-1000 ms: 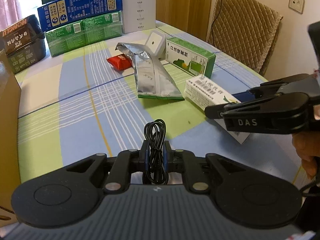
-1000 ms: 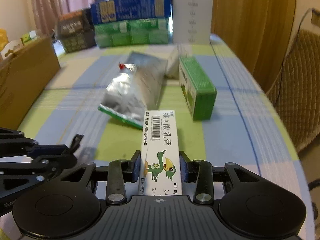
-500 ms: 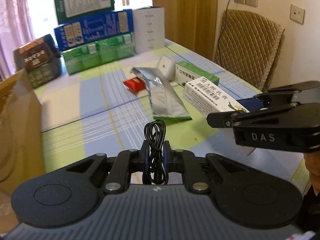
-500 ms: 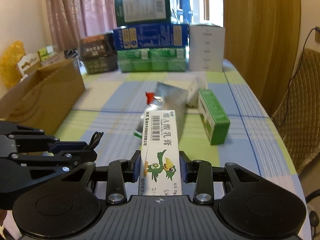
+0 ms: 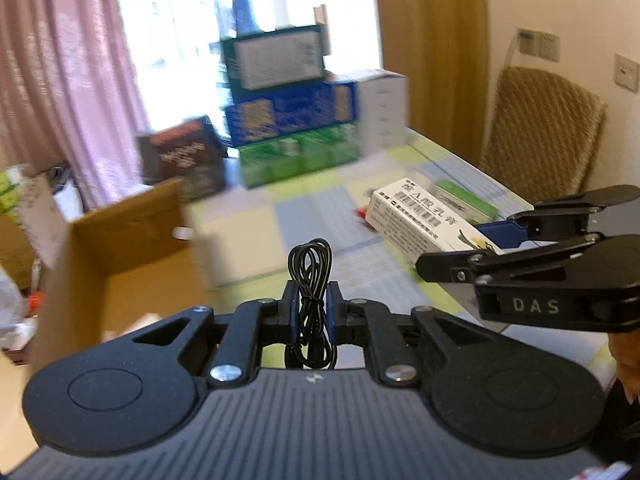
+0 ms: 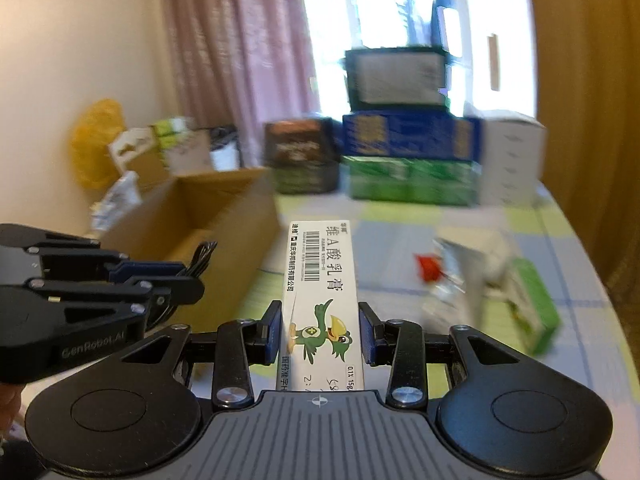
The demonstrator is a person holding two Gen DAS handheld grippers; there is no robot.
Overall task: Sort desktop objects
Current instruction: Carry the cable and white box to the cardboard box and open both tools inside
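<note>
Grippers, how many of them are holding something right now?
2. The left hand-held gripper pinches a coiled black cable; the right hand-held gripper clamps a white ointment box, beside it.

You're working in a home, most likely a dining or living room. A table point(image 6: 560, 240) wears a checked blue, green and white cloth, with a quilted tan chair point(image 5: 540, 132) beside it. Pink curtains point(image 5: 68, 80) hang at a bright window point(image 6: 400, 8), and wall sockets point(image 5: 538, 44) sit above the chair. Stacked retail boxes point(image 6: 408, 156) line the far edge; an open cardboard box point(image 5: 132, 256) stands at your left.
</note>
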